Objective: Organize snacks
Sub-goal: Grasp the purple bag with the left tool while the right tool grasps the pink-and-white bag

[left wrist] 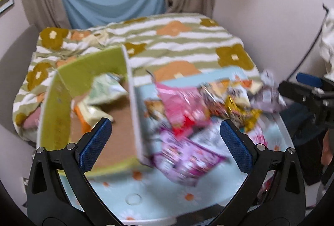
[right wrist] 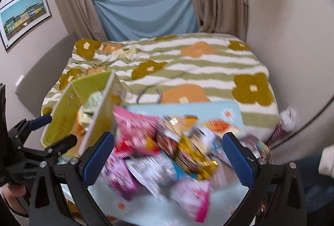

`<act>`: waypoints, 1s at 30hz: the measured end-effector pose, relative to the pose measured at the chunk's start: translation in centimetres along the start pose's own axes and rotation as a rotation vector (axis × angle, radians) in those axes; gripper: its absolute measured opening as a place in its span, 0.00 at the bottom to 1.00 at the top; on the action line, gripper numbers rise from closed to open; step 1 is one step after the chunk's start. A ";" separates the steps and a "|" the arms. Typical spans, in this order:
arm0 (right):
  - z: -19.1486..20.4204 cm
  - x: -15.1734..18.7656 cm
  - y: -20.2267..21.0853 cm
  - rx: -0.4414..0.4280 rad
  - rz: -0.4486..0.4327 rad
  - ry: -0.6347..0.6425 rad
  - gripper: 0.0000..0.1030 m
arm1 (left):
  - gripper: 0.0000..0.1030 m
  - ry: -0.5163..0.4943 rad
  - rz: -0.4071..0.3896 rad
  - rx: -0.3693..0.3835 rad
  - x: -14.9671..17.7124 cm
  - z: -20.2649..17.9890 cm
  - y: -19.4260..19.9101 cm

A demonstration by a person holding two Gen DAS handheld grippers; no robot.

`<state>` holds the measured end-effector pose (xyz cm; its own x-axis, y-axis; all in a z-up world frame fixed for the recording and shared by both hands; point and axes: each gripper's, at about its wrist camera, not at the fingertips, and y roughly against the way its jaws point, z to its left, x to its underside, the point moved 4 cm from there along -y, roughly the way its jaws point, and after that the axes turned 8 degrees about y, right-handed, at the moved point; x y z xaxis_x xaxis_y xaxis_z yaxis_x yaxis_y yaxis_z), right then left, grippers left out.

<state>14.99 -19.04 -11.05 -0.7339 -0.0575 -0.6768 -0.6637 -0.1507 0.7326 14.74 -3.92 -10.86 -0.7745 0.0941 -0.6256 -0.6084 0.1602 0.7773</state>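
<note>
The pile of bright, crinkly snack packets (right wrist: 167, 153) lies on the pale blue flowered tray (left wrist: 133, 198), ready for sorting. The green cardboard box (left wrist: 54, 113), at ten o'clock, already holds what look like a few blurry packets. The left gripper (left wrist: 166, 142) and right gripper (right wrist: 168, 157) hover with jaws spread wide, holding nothing.
</note>
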 end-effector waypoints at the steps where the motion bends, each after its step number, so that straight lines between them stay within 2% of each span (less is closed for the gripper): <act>1: -0.7 0.7 -0.1 0.002 0.010 -0.008 1.00 | 1.00 -0.005 0.006 -0.006 0.8 -0.5 -0.4; 6: -3.6 5.1 -1.2 -0.004 0.067 -0.034 1.00 | 1.00 0.005 0.033 -0.041 5.3 -2.6 -2.4; 13: -4.7 10.4 -3.9 -0.033 0.118 -0.054 1.00 | 1.00 -0.073 0.009 -0.185 10.4 -3.9 -6.9; 20: -4.6 14.3 -6.4 -0.050 0.148 -0.069 1.00 | 1.00 -0.133 -0.028 -0.312 11.7 -4.3 -10.3; 25: -4.4 15.8 -7.6 -0.042 0.162 -0.063 1.00 | 1.00 -0.149 -0.014 -0.341 11.8 -4.1 -12.4; 29: -4.1 16.4 -8.3 -0.057 0.173 -0.063 1.00 | 0.88 -0.141 0.006 -0.345 11.7 -3.7 -13.1; 30: -4.0 16.4 -8.4 -0.059 0.172 -0.063 1.00 | 0.80 -0.136 0.009 -0.346 11.8 -3.5 -13.2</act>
<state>9.10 -22.64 -28.59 -0.8445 -0.0259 -0.5349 -0.5197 -0.2013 0.8303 13.03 -8.32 -28.22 -0.7642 0.2276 -0.6035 -0.6422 -0.1803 0.7451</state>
